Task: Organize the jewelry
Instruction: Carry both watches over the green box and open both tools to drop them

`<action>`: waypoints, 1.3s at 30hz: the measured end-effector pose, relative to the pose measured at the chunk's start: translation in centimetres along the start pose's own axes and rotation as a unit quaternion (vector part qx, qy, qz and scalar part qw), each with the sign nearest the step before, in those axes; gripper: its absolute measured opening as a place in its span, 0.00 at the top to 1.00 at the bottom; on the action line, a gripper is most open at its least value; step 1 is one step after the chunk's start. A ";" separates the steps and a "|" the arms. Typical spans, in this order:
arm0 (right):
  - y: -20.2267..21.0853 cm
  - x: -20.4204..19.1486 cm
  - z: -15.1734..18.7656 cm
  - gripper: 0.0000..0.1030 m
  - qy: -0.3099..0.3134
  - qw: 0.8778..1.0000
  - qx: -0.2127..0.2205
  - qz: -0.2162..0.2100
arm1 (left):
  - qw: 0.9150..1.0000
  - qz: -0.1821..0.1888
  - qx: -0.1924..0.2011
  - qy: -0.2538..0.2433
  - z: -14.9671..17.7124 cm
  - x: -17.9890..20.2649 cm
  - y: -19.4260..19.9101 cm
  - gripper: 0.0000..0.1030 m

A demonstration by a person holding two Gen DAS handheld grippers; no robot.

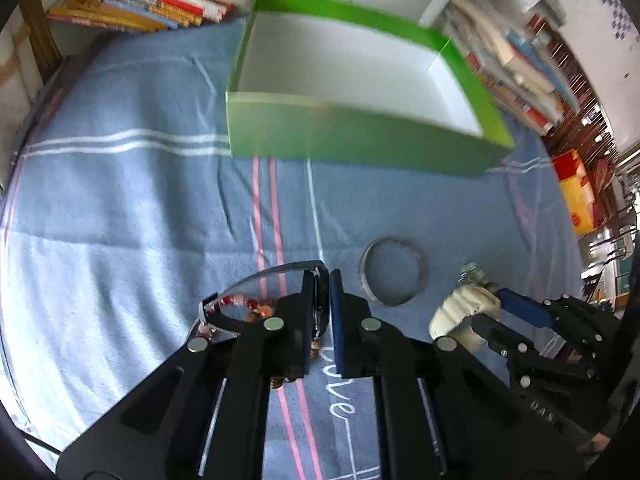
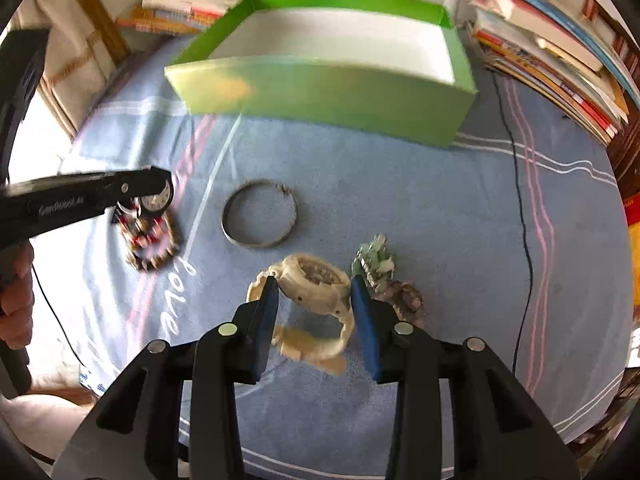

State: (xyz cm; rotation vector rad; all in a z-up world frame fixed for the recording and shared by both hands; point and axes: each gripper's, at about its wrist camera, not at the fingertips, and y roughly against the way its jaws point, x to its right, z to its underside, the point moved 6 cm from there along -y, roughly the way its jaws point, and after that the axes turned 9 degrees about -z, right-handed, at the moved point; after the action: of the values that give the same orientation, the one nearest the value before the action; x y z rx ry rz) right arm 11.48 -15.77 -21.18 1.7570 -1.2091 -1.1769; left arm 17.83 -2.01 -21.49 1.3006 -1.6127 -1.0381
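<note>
The blue striped cloth (image 2: 420,208) covers the counter and carries everything else. The green box (image 2: 320,92), open-topped with a white inside, sits on the cloth at its far side, with stacks of books (image 2: 560,52) beyond it and to its right.

Nearer than the box, about midway between it and the right tongs, lies the metal bangle (image 2: 260,214), flat on the cloth and touched by nothing. Nearer again than the bangle lies the cream watch (image 2: 316,292), its case tilted and its strap looped toward the camera. The right tongs (image 2: 316,312) straddle this watch: the blue pads stand apart at either side of the case and strap, and whether they press on it I cannot tell through the blur. Just right of the cream watch is a small pale green trinket (image 2: 374,260), and nearer than that a dark beaded piece (image 2: 406,300).

Left of the bangle, the left tongs (image 1: 323,292) are drawn nearly together, clamped on a small watch (image 2: 154,202) with a white dial and a thin metal band (image 1: 256,276). Under it a beaded bracelet (image 2: 150,244) of red and brown beads rests on the cloth.
</note>
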 end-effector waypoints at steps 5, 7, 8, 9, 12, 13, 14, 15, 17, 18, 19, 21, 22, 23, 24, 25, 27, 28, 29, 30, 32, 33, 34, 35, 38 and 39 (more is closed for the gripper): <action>0.4 0.2 -0.5 0.92 0.006 1.000 0.003 0.008 | 1.000 0.008 0.011 0.001 -0.4 0.0 1.2 0.92; 0.8 0.3 -0.7 0.95 0.006 1.000 0.009 0.008 | 1.000 0.007 0.011 0.000 -0.4 0.0 1.3 0.92; 0.9 0.3 -0.6 0.95 0.006 1.000 0.010 0.008 | 1.000 0.006 0.009 0.000 -0.3 -0.1 1.3 0.92; 0.8 0.5 -0.6 0.95 0.006 1.000 0.008 0.008 | 1.000 0.003 0.008 0.000 -0.2 -0.3 1.2 0.92; 0.1 0.9 -0.3 0.91 0.006 1.000 -0.007 0.014 | 1.000 0.004 0.002 0.001 0.2 -0.4 0.8 0.92; -0.2 0.9 -0.3 0.85 0.005 1.000 -0.012 0.013 | 1.000 0.003 0.000 0.002 0.2 -0.4 0.6 0.92; -0.4 0.8 -0.3 0.63 0.005 1.000 -0.014 0.013 | 1.000 0.003 -0.004 0.003 0.3 -0.5 0.4 0.92; -0.3 0.7 -0.4 0.36 0.004 1.000 -0.011 0.015 | 1.000 0.002 -0.007 0.004 0.4 -0.5 0.3 0.92; -0.5 -0.2 -0.5 0.25 0.021 1.000 -0.006 0.014 | 1.000 0.001 -0.011 0.004 0.6 -0.5 0.1 0.92; -0.8 -0.5 -0.5 0.25 0.031 0.999 -0.011 0.014 | 1.000 0.000 -0.012 0.004 0.7 -0.5 0.0 0.92; -1.4 -0.9 -0.4 0.25 0.046 0.999 -0.017 0.021 | 1.000 0.000 -0.013 0.004 0.7 -0.4 -0.1 0.92; -2.6 -1.4 -0.4 0.25 0.082 0.995 -0.024 0.049 | 1.000 -0.001 -0.014 0.004 0.8 -0.4 -0.2 0.92; -3.2 -1.5 -0.4 0.25 0.099 0.993 -0.028 0.062 | 1.000 -0.002 -0.014 0.003 0.8 -0.3 -0.2 0.92; -3.8 -1.9 -0.3 0.25 0.129 0.988 -0.031 0.082 | 1.000 -0.003 -0.015 0.003 0.8 -0.3 -0.3 0.92; -4.2 -2.2 -0.3 0.25 0.148 0.984 -0.033 0.091 | 1.000 -0.004 -0.016 0.003 0.8 -0.3 -0.3 0.92; -4.6 -2.5 -0.2 0.25 0.169 0.980 -0.034 0.097 | 1.000 -0.004 -0.016 0.002 0.8 -0.2 -0.3 0.92; -5.2 -3.0 0.1 0.39 0.190 0.977 -0.044 0.087 | 1.000 -0.005 -0.017 0.001 0.9 -0.2 -0.4 0.92; -5.3 -2.9 0.2 0.41 0.187 0.978 -0.046 0.084 | 1.000 -0.004 -0.018 0.001 0.9 -0.1 -0.5 0.92; -5.3 -2.8 0.2 0.42 0.181 0.979 -0.045 0.080 | 1.000 -0.004 -0.018 0.001 0.9 -0.1 -0.5 0.92; -5.2 -2.7 0.1 0.43 0.176 0.981 -0.046 0.074 | 1.000 -0.003 -0.017 0.002 0.9 -0.2 -0.4 0.92; -4.7 -2.3 -0.1 0.43 0.150 0.987 -0.042 0.050 | 1.000 -0.002 -0.013 0.005 0.8 -0.3 -0.1 0.92; -4.3 -2.1 -0.3 0.43 0.140 0.988 -0.037 0.044 | 1.000 -0.001 -0.010 0.006 0.6 -0.3 0.2 0.92; -3.7 -1.8 -0.6 0.43 0.130 0.990 -0.029 0.039 | 1.000 0.002 -0.003 0.007 0.3 -0.2 0.7 0.92; -3.0 -1.5 -1.0 0.43 0.121 0.992 -0.020 0.036 | 1.000 0.004 0.002 0.007 0.1 -0.2 1.1 0.92; -1.6 -1.2 -2.0 0.43 0.104 0.994 -0.004 0.025 | 1.000 0.012 0.023 0.007 -1.2 0.1 3.0 0.92; -0.7 -1.2 -2.6 0.43 0.096 0.995 0.008 0.017 | 0.999 0.017 0.034 0.007 -1.9 0.3 3.9 0.92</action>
State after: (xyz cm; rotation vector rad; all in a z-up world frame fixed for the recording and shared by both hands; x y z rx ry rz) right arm 13.97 -14.34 -20.54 1.8089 -1.1329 -0.9563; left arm 18.30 -1.98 -17.20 1.3183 -1.6676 -0.9594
